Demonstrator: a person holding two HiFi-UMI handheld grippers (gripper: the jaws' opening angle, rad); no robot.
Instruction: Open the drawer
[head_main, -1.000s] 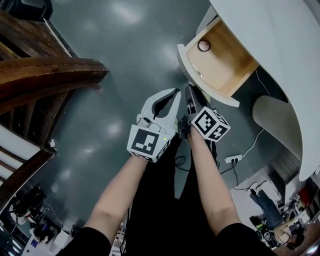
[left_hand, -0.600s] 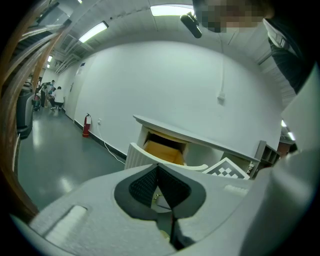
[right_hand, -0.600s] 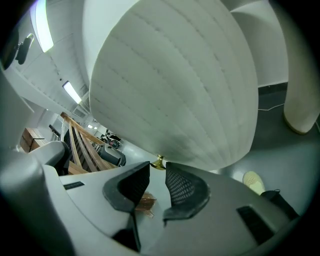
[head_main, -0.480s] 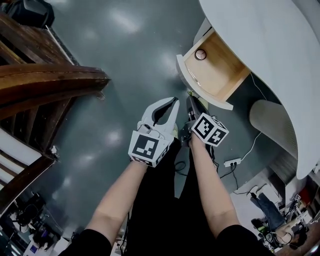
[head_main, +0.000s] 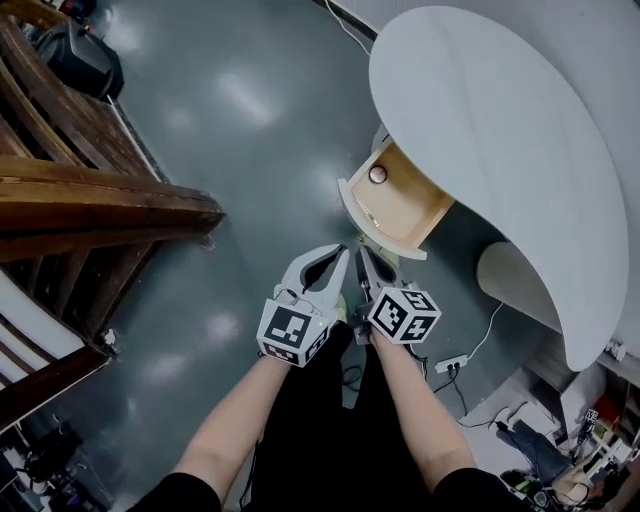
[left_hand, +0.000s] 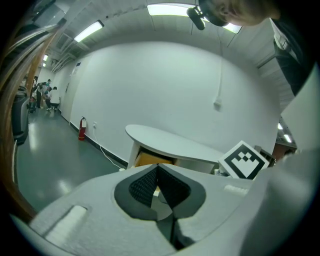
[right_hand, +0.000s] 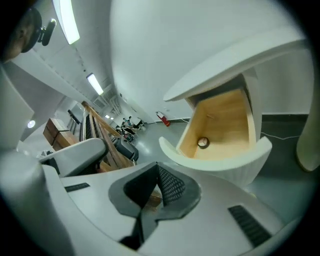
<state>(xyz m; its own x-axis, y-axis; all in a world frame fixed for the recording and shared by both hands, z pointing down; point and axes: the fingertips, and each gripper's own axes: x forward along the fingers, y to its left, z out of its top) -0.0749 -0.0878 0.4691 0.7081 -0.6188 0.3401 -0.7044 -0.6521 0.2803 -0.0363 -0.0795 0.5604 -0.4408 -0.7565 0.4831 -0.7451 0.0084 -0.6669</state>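
Observation:
The drawer (head_main: 398, 208) of the white curved table (head_main: 500, 140) stands pulled out, its pale wood inside showing. A small round object (head_main: 378, 174) lies in it. Both grippers hang side by side in front of the drawer, apart from it. My left gripper (head_main: 343, 252) is shut, tips together, with nothing between them. My right gripper (head_main: 361, 254) is shut and empty too. The right gripper view looks into the drawer (right_hand: 225, 125), past its curved white front (right_hand: 220, 161) to the round object (right_hand: 202, 143). In the left gripper view the drawer (left_hand: 150, 160) shows under the tabletop (left_hand: 170, 142).
Dark wooden stairs (head_main: 90, 210) fill the left side. A white power strip (head_main: 450, 363) with cables lies on the grey floor by my right arm. A curved white table support (head_main: 515, 285) stands right of the drawer. A black bag (head_main: 75, 45) sits at far left.
Both grippers have risen together, and the drawer now looks smaller and farther off. The right gripper's jaws have closed. The drawer stays open.

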